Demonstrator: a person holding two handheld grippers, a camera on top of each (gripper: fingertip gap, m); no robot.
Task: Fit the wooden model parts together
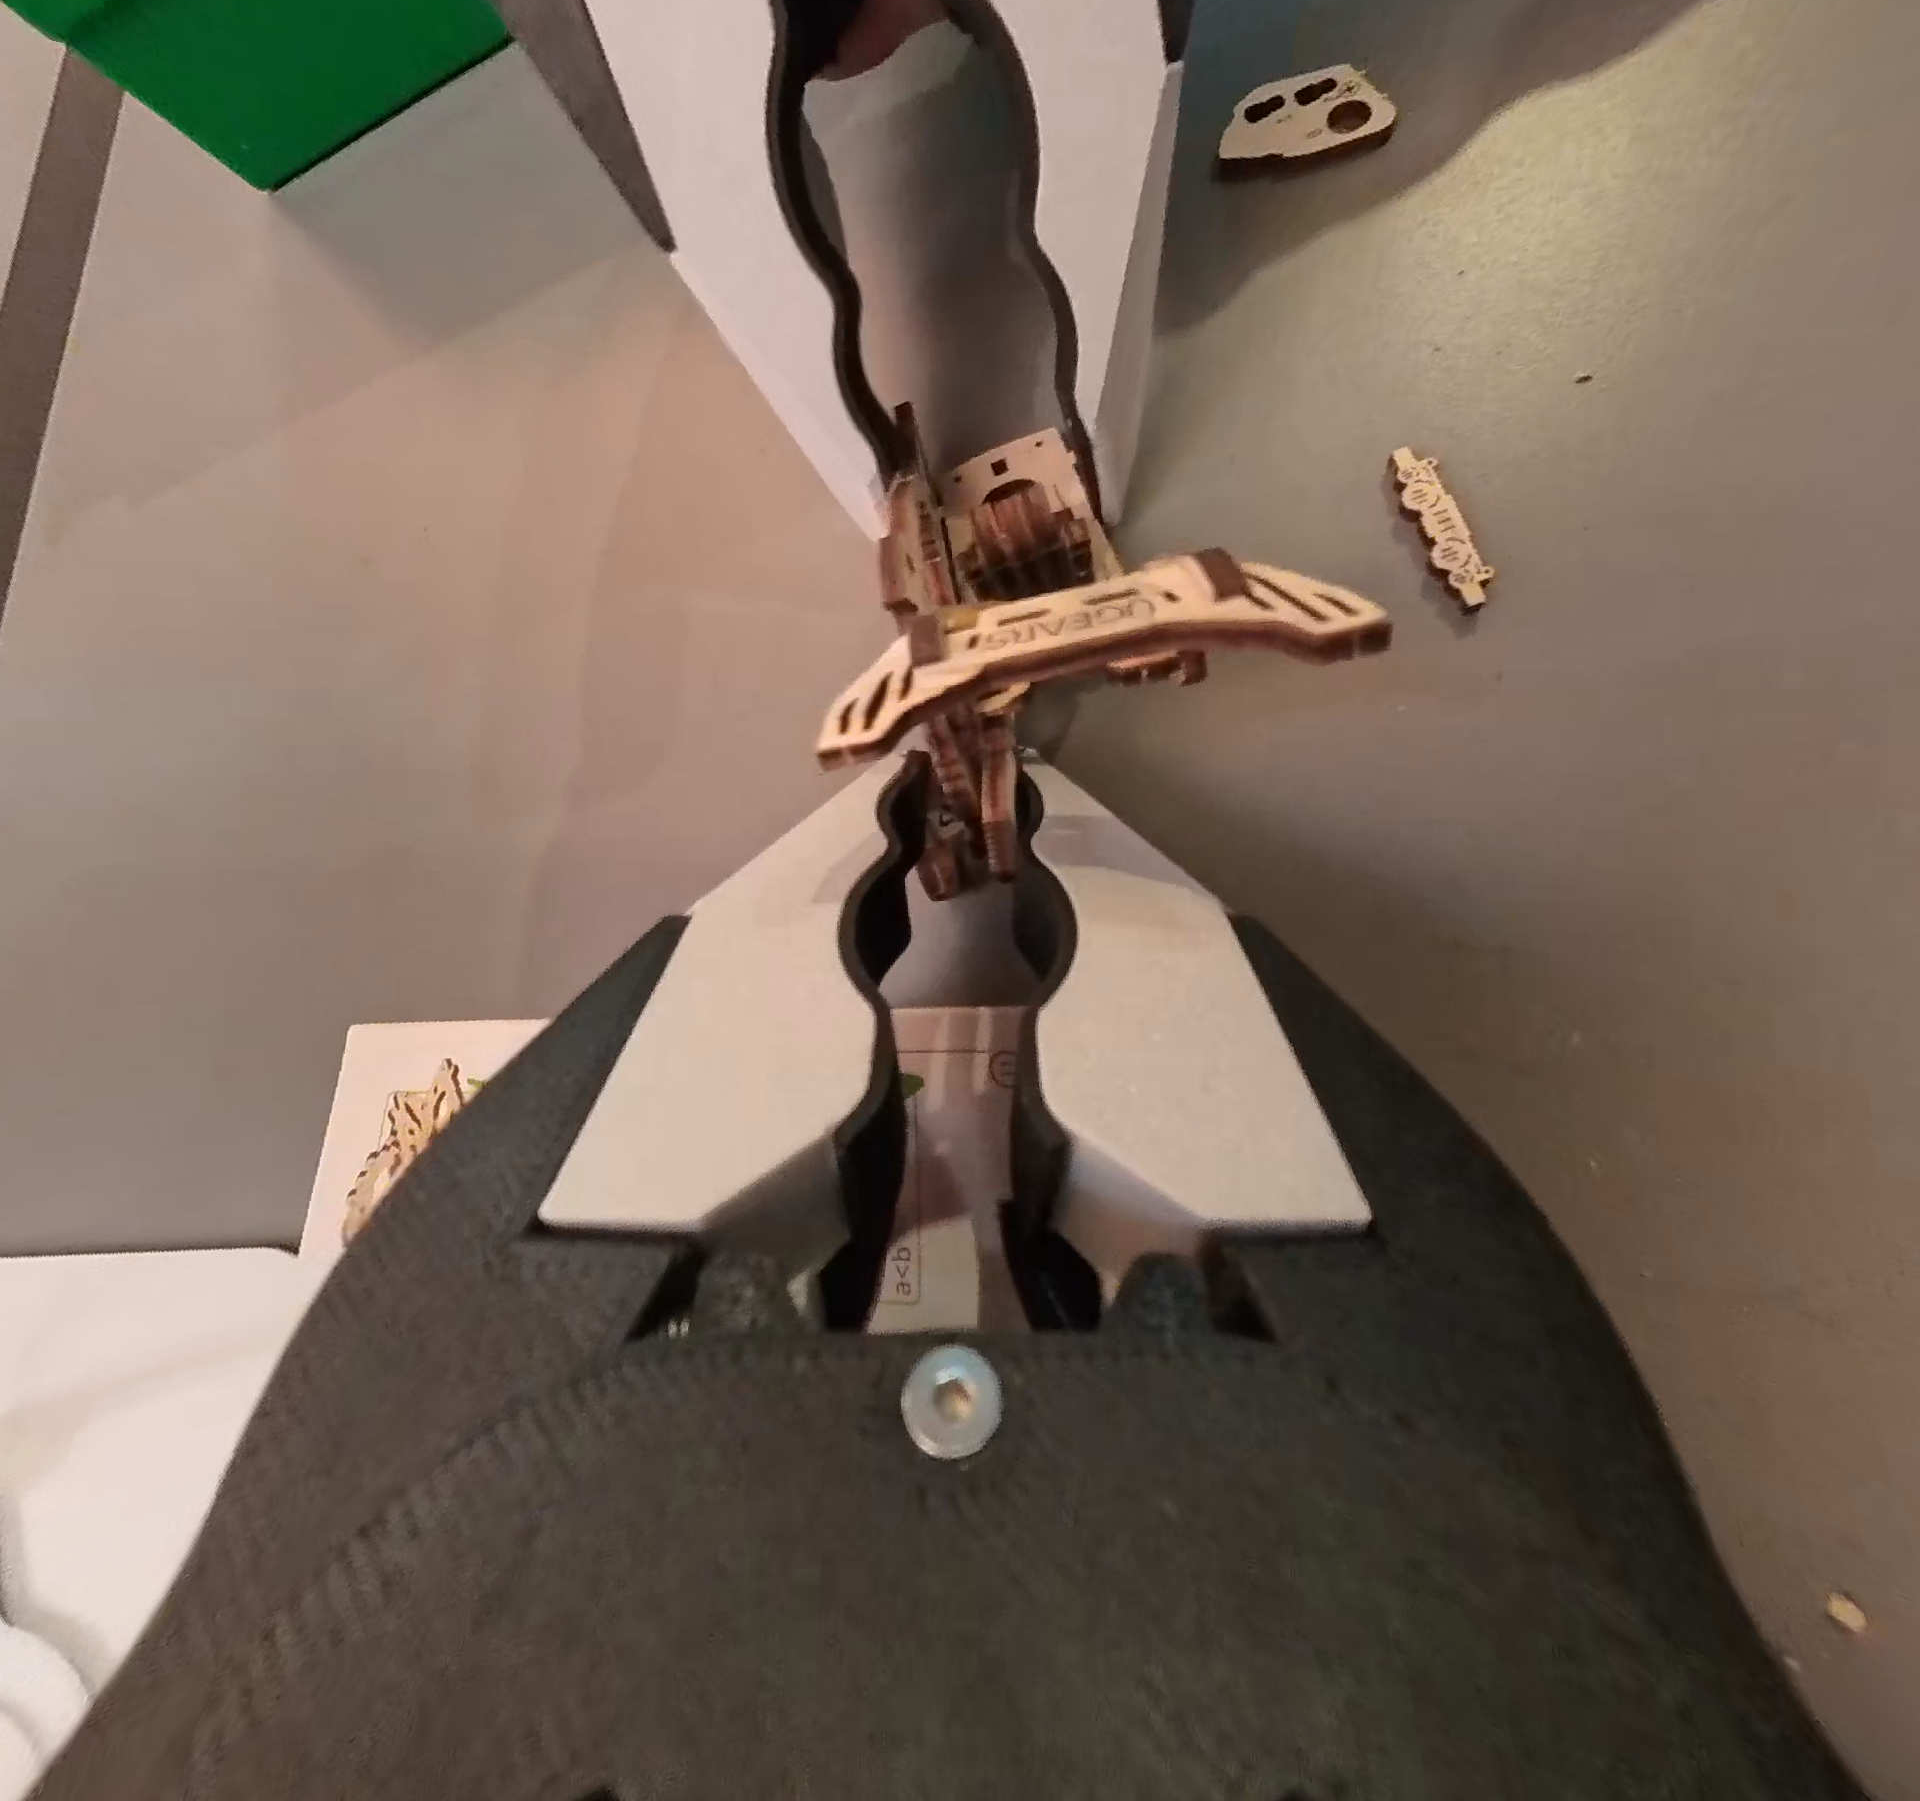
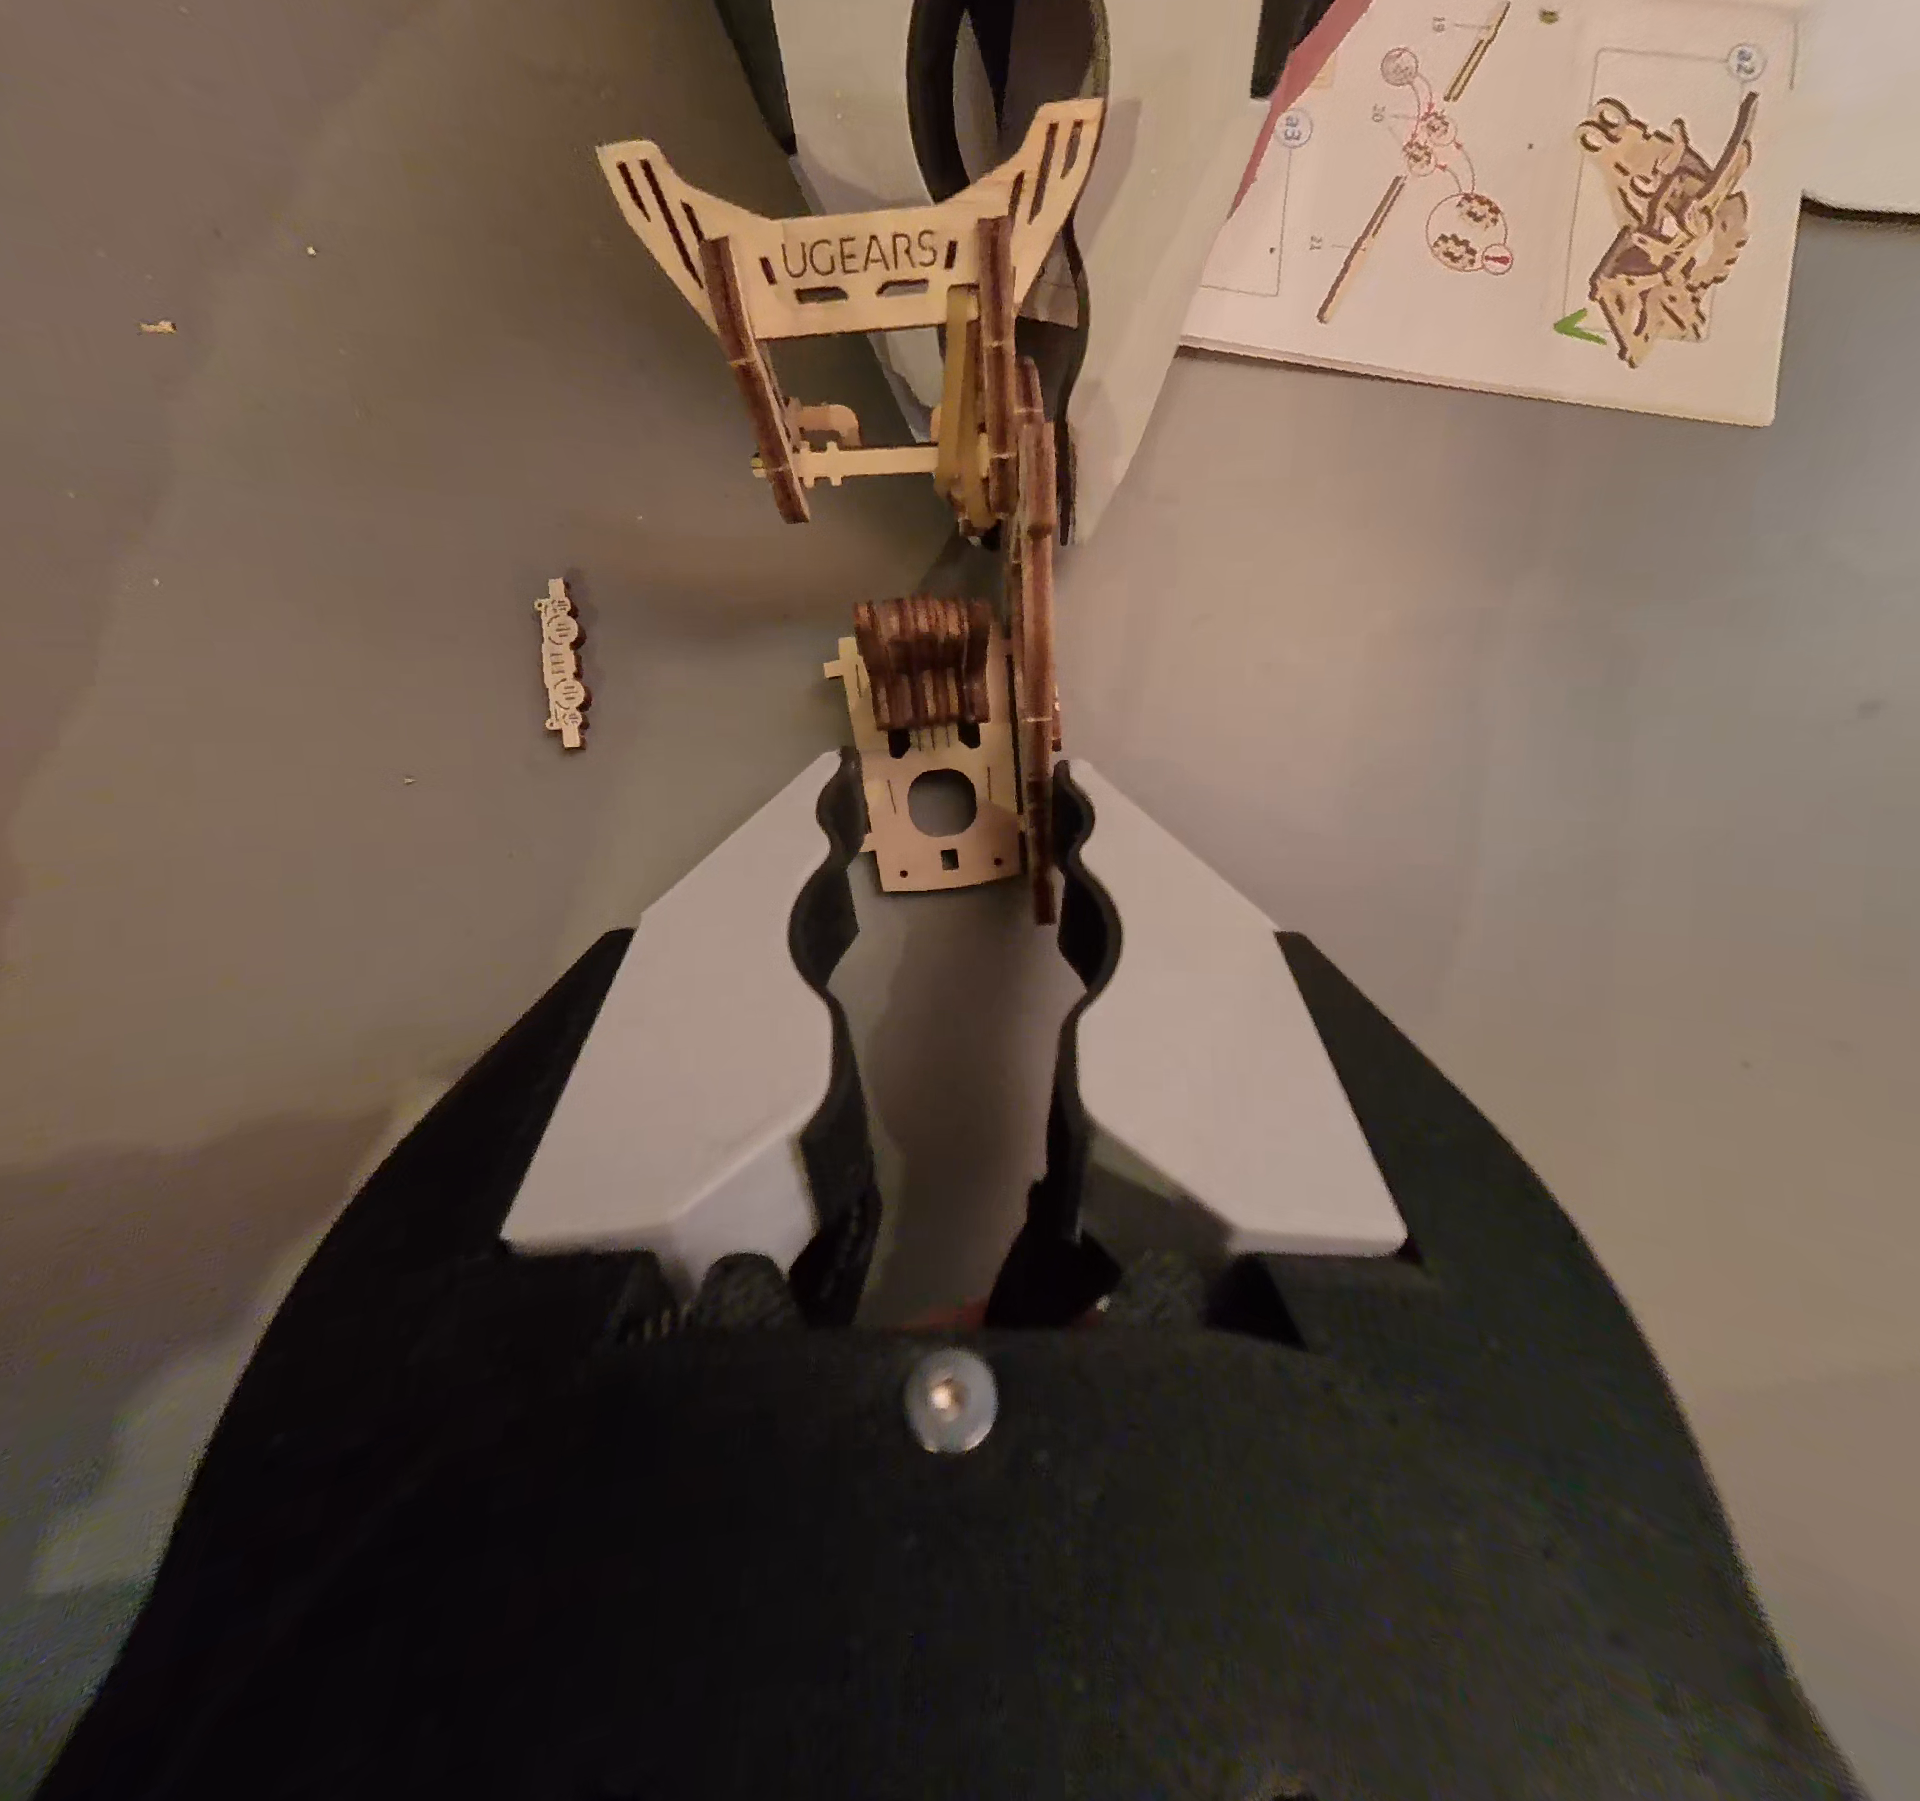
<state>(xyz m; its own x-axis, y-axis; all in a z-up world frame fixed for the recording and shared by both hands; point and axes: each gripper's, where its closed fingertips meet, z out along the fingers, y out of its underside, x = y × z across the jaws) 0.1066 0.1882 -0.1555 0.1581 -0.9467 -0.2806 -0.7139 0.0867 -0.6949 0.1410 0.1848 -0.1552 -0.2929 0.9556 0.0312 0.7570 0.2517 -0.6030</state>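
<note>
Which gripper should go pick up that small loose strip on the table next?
Probably neither yet. The left gripper and right gripper both clamp the wooden model. If one lets go, the right seems likelier: in its view the strip lies close beside its fingertips.

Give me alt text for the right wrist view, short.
The right gripper pinches the near end of a half-built wooden model, while the left gripper holds its far end above a grey table. A small loose wooden strip lies left; an instruction sheet lies upper right.

Green box (image 1: 249,16) and instruction sheet (image 2: 1507,193) on grey table (image 1: 1558,868)
</note>
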